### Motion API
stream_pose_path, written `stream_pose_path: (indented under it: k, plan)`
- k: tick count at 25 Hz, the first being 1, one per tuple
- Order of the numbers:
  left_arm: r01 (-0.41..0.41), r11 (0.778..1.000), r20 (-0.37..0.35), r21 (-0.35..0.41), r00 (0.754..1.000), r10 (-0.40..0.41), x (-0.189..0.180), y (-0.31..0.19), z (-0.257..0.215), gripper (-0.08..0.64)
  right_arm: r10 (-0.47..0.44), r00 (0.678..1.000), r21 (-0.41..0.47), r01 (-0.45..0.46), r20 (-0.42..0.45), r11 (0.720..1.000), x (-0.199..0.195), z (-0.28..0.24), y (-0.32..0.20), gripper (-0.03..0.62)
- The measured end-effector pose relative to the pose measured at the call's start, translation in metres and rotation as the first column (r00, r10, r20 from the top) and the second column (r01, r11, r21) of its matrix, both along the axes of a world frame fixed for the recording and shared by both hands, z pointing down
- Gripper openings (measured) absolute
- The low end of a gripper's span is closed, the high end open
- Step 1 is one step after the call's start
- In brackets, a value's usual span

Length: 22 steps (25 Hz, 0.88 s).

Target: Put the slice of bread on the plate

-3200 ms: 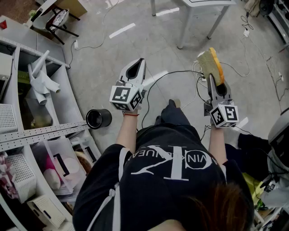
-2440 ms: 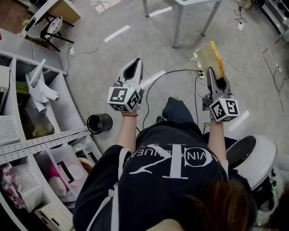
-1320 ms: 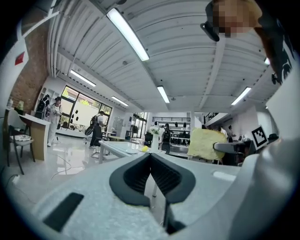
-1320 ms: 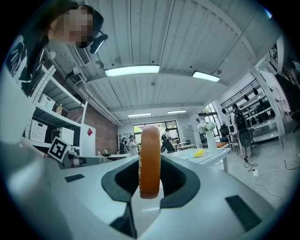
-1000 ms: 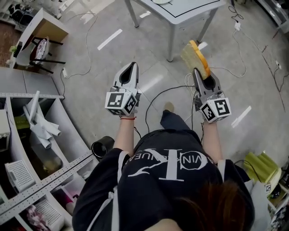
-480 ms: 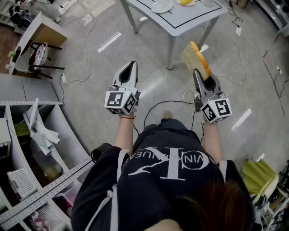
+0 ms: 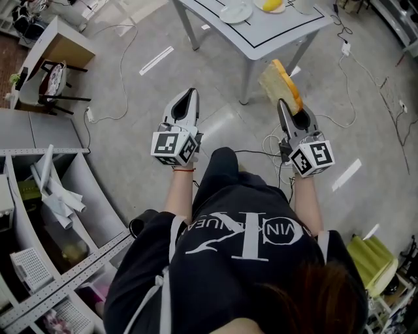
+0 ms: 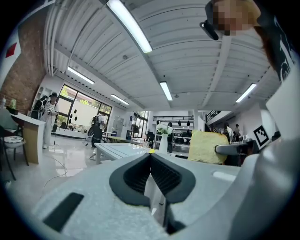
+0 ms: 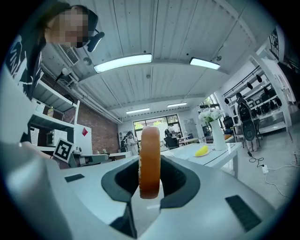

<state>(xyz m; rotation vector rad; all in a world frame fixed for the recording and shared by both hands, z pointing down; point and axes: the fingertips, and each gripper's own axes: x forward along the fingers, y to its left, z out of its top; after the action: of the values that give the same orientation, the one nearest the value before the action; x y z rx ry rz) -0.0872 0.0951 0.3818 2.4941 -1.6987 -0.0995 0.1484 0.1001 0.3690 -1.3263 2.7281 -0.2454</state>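
A slice of bread with an orange-brown crust stands upright in my right gripper, which is shut on it. In the right gripper view the bread slice shows edge-on between the dark pads. My left gripper is level beside it, shut and holding nothing; its pads meet at the tip. A white plate lies on the white table ahead of both grippers, some way off. From the left gripper view the bread shows at the right.
A yellow item lies on the table by the plate, and a vase of flowers stands there. Grey shelving runs along the left. Cables trail over the floor. The table leg is just ahead.
The person has walked forward: the white table with its plate has come into view at the top and the shelving has slid back. Both grippers kept their pose, the bread still gripped.
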Motion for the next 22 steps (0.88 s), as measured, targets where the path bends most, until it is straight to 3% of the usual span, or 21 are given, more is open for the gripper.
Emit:
stream_pose_path:
  k: [9,22]
  plan:
    - [0.006,1.0,-0.008,-0.02,1.0,-0.006,-0.004,-0.045,0.011,0.009,-0.021,1.0,-0.021,0.021,-0.017,1.0,-0.009,0.01,-0.046,0.097]
    - [-0.052,0.998,0.011,-0.023,0.999,0.052,-0.01,-0.164,0.006,0.009,0.016,1.0,-0.064,-0.017,-0.016,0.998,-0.028,0.013,-0.154,0.097]
